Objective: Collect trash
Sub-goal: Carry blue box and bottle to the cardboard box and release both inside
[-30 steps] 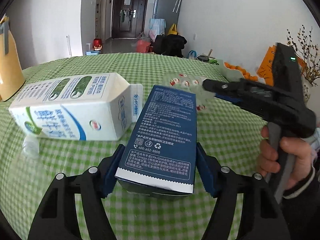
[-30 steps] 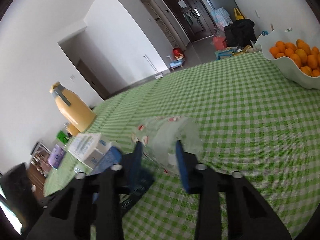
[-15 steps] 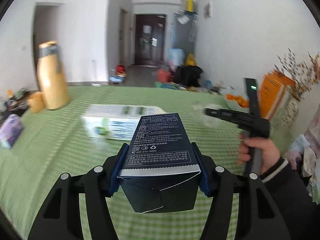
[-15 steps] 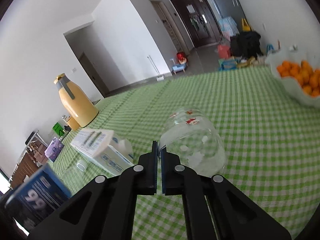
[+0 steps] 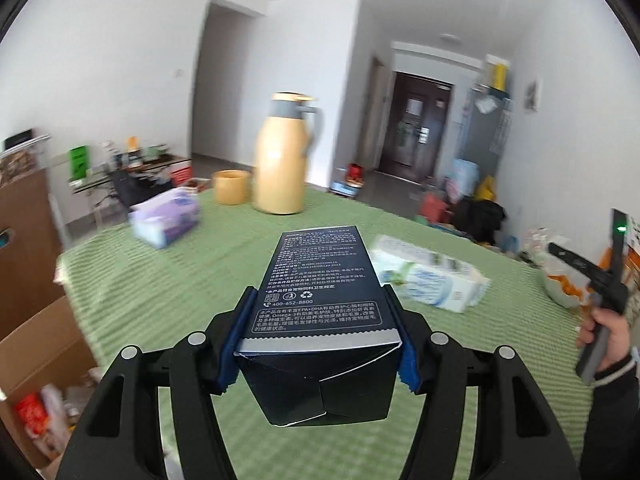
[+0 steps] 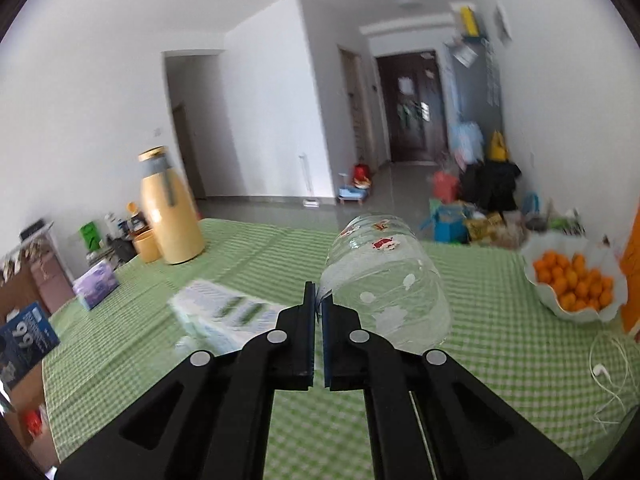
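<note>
the left gripper (image 5: 320, 340) is clamped on a dark blue box (image 5: 320, 304), its blue pads pressed flat to the box's two long sides, the open torn end facing the camera and the box raised clear of the green checked tablecloth (image 5: 180, 292). the right gripper (image 6: 318, 328) has its jaws brought together on the thin edge of a clear plastic bottle (image 6: 384, 280) – the crumpled bottle sticks out ahead and to the right of the tips, also off the cloth.

just beyond the box, a white milk carton (image 5: 432, 276) lies on its side on the cloth. seen from the left gripper's camera, the person's right hand (image 5: 608, 332) grips the other tool's handle at the right edge. a purple tissue pack (image 5: 166, 216) sits toward the left rim of the table. farther back stand a yellow jug (image 5: 282, 164) and, just beside it, a small yellow cup (image 5: 231, 186). to the right – in the right wrist view – a white bowl of oranges (image 6: 572, 284) rests on the cloth, with white earphones (image 6: 604, 372) lying nearer. past the table, a dark door (image 6: 412, 108) closes the hallway.
</note>
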`<state>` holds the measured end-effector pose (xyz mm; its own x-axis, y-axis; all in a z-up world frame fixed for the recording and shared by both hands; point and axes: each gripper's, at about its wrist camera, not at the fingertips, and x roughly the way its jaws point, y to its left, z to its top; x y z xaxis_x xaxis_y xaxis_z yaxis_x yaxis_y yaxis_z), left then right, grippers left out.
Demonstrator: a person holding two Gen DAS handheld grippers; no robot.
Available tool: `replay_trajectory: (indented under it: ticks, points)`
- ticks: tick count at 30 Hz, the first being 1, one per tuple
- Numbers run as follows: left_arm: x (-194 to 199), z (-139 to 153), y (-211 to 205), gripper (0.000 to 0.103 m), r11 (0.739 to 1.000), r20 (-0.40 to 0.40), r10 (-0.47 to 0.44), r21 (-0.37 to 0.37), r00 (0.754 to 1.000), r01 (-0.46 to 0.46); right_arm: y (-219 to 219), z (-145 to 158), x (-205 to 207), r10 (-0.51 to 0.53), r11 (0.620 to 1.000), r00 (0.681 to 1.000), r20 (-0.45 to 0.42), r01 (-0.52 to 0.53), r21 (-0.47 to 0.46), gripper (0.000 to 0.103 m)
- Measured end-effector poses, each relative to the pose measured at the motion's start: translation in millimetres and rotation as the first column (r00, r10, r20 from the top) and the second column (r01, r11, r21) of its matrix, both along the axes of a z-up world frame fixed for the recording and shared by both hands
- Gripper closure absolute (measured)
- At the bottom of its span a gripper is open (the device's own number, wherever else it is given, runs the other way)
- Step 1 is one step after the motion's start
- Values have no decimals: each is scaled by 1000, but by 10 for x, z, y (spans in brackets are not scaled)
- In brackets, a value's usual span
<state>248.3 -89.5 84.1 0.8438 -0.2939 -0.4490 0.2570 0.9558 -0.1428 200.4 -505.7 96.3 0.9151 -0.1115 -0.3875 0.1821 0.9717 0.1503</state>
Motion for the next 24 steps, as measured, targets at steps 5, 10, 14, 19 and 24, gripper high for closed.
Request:
replay_trajectory:
  ticks: [5, 10, 14, 19, 24]
  points:
    - [-32, 19, 831, 45, 990, -2, 137, -20, 991, -137, 698, 40, 122, 128, 991, 992, -3, -128, -43, 100]
    - [-175, 33, 1645, 45, 961, 7, 275, -21, 961, -275, 1474, 43, 417, 264, 962, 964, -28, -265, -61, 100]
    - [-310, 29, 2255, 45, 925, 16, 379, -31, 925, -378, 2052, 36, 610, 365, 929, 931, -34, -366, -56, 100]
    - [-511, -70, 2990, 45, 855, -9, 518, -28, 855, -518, 2975, -59, 842, 520, 852, 852, -62, -523, -30, 100]
    - [-821, -221, 3589, 45, 789, -42, 613, -20, 789, -614, 4011, -163, 904, 684, 725, 723, -102, -689, -22, 100]
